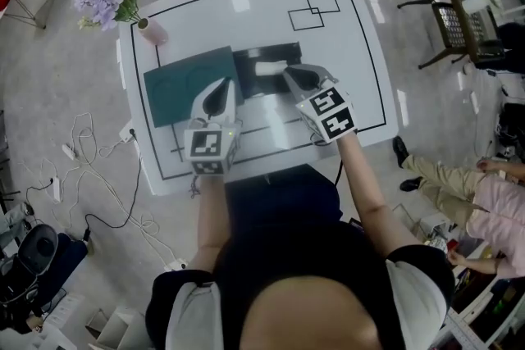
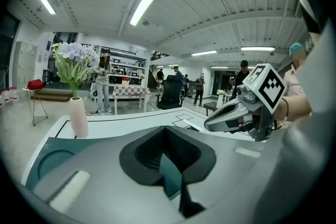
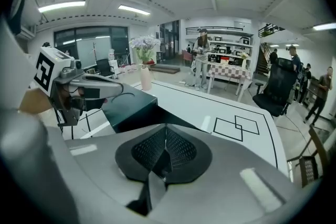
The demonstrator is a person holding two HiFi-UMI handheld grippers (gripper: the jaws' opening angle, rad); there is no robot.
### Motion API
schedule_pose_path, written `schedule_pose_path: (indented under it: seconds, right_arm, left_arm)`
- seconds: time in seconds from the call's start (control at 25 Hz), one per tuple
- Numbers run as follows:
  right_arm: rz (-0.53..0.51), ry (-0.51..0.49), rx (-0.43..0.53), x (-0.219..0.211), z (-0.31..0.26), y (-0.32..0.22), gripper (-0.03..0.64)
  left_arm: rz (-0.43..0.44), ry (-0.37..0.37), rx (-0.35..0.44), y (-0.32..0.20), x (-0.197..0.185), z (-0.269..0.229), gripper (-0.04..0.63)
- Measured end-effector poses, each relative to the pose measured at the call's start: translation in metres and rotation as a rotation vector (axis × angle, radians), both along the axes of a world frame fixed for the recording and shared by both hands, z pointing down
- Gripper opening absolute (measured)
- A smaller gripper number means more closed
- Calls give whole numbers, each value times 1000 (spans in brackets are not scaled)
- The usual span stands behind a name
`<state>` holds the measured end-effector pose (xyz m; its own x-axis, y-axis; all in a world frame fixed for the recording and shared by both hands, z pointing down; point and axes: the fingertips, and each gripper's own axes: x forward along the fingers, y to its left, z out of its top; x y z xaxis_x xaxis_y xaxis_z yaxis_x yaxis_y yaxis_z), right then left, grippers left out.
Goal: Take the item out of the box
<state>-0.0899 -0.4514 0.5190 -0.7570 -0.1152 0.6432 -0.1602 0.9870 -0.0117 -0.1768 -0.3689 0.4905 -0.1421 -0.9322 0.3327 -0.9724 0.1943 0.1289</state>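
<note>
On the white table [image 1: 344,86] lies a dark green box lid [image 1: 176,86], and just right of it stands the open black box [image 1: 267,53]. A white item [image 1: 271,67] lies inside the box. My left gripper [image 1: 220,92] reaches over the lid's right part. Its pads meet, with only a sliver of the teal lid [image 2: 168,176] showing below them. My right gripper [image 1: 294,76] is at the box's right side, close to the white item. It is shut, and nothing shows between its pads [image 3: 178,149]. The right gripper view shows the lid [image 3: 126,105] to the left.
A pink vase [image 1: 152,31] with lilac flowers stands at the table's far left corner. Two overlapping taped squares [image 1: 314,11] mark the far right of the table. A chair [image 1: 459,16] and a seated person [image 1: 463,184] are to the right. Cables [image 1: 90,168] lie on the floor at left.
</note>
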Motion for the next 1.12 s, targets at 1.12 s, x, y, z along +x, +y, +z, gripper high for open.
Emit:
schedule_pose_path:
  seconds: [1.12]
  right_arm:
    - [-471,357,98,-39,64,14,216]
  left_arm:
    - [-34,19,-38,-8,-18,11,9]
